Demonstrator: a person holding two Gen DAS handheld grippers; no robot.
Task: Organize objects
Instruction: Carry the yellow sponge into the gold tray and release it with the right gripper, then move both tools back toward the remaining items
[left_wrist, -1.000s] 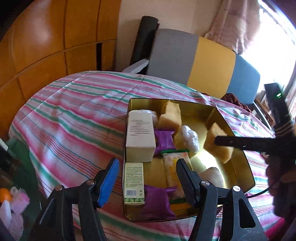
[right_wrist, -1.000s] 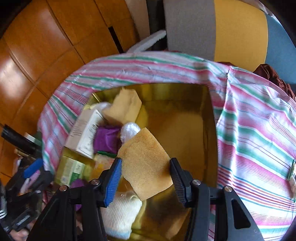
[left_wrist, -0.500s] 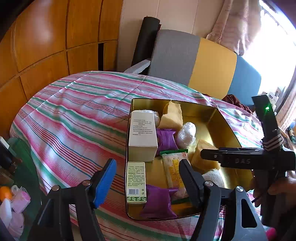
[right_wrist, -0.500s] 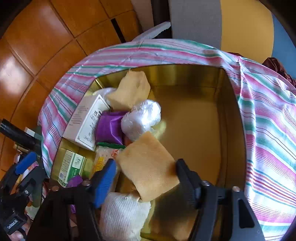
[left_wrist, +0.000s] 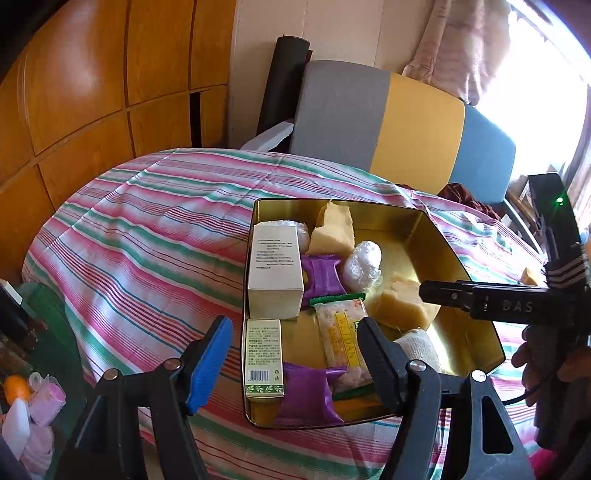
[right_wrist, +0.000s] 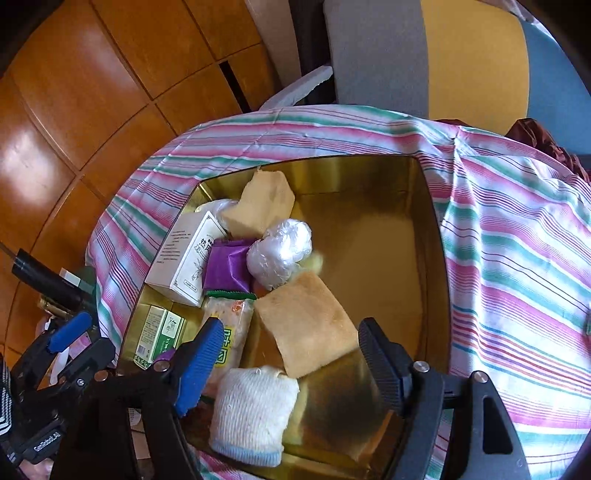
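A gold tin tray (left_wrist: 436, 236) (right_wrist: 369, 177) sits on the striped tablecloth. It holds a white box (left_wrist: 273, 273), a small green box (left_wrist: 263, 358), purple packets (left_wrist: 322, 275), a snack bag (left_wrist: 340, 336), a plastic-wrapped ball (right_wrist: 280, 251), a white knitted bundle (right_wrist: 253, 413) and yellow sponges. One sponge (right_wrist: 306, 325) lies in the tray just ahead of my right gripper (right_wrist: 288, 358), which is open and empty above it. My left gripper (left_wrist: 295, 354) is open and empty over the tray's near left corner.
The striped cloth (left_wrist: 147, 236) covers a round table. A grey, yellow and blue sofa back (left_wrist: 399, 122) stands behind it. Wooden panels (left_wrist: 92, 81) line the left wall. Bottles and clutter (left_wrist: 22, 402) sit low at the left.
My right gripper opened and let go of the yellow sponge, which now lies in the tray. The gripper then pulled back a little. My left gripper stayed open and barely moved.
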